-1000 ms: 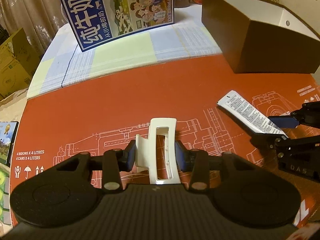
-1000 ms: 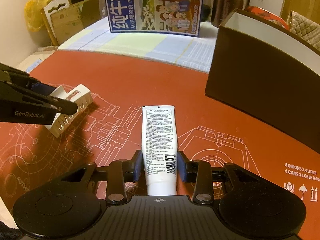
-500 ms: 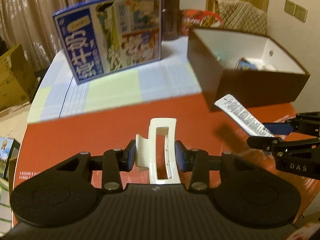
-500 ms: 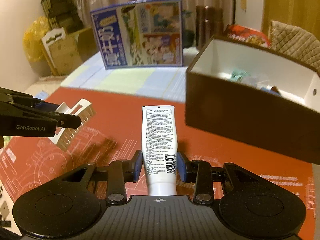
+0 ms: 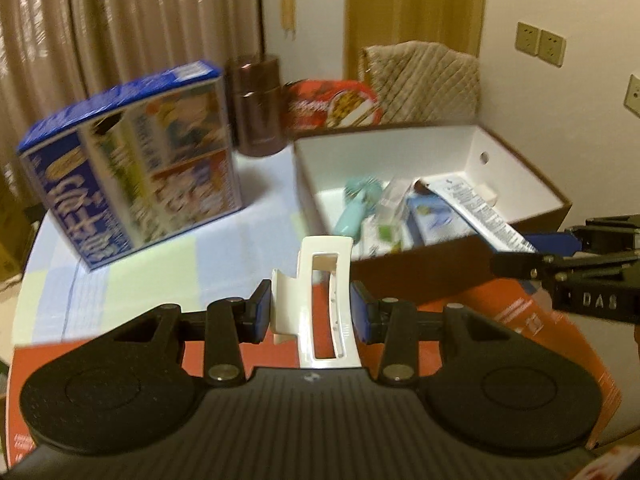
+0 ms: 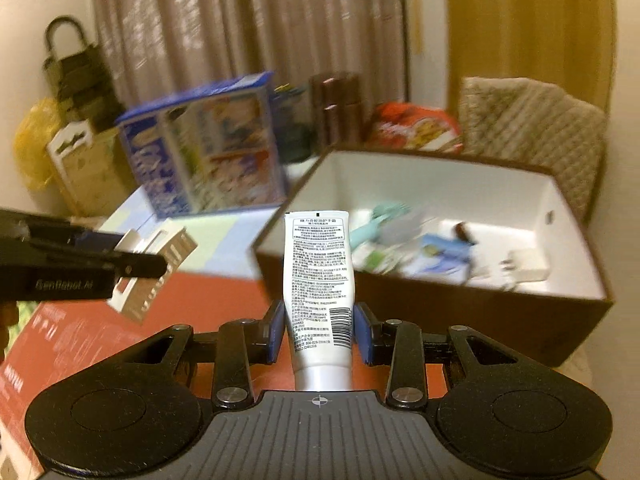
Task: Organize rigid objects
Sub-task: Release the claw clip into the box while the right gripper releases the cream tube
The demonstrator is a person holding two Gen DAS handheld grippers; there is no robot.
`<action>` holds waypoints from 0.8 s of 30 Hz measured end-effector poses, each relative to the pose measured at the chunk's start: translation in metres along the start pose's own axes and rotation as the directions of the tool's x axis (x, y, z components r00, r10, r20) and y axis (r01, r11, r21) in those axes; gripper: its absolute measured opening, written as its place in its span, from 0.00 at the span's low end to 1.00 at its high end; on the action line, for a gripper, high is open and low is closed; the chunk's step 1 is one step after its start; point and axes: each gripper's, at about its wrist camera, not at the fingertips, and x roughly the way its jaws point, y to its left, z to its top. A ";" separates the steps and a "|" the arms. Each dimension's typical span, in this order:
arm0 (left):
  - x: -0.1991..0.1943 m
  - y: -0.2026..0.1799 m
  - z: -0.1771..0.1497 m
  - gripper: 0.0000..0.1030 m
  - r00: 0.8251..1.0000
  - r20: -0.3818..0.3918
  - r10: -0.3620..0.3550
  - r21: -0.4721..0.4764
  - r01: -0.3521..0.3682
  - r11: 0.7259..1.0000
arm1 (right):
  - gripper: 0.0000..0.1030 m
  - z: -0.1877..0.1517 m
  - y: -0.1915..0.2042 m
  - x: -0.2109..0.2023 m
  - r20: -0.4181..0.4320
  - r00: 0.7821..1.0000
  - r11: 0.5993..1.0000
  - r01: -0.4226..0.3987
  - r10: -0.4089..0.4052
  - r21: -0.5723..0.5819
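Off to the left a blue milk carton [image 5: 132, 168] stands on the counter [image 5: 160, 256]. The left gripper [image 5: 311, 310] is clamped on a white hair claw clip [image 5: 320, 300], carried in the air over the counter's red mat [image 6: 208, 308]. To its right, the right gripper [image 6: 319, 334] is clamped on a white printed tube [image 6: 318, 276], raised just before the near wall of the brown box [image 6: 460, 296], whose white inside holds several small items, too blurred to name.

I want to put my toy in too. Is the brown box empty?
No. The box is open on top, and a teal thing, packets and a white block already lie on its white floor.
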 end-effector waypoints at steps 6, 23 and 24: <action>0.027 -0.034 0.037 0.36 0.999 0.023 -0.038 0.025 0.037 0.999 | 0.32 0.030 -0.051 -0.005 0.033 0.998 0.997 0.058 -0.060 0.057; 0.129 -0.061 0.088 0.36 0.996 -0.074 0.043 0.018 -0.042 0.999 | 0.32 0.067 -0.141 0.056 -0.060 0.989 0.979 0.139 -0.132 0.145; 0.133 -0.062 0.088 0.36 0.995 -0.082 0.048 0.017 -0.046 0.999 | 0.32 0.067 -0.143 0.061 -0.068 0.989 0.978 0.143 -0.134 0.150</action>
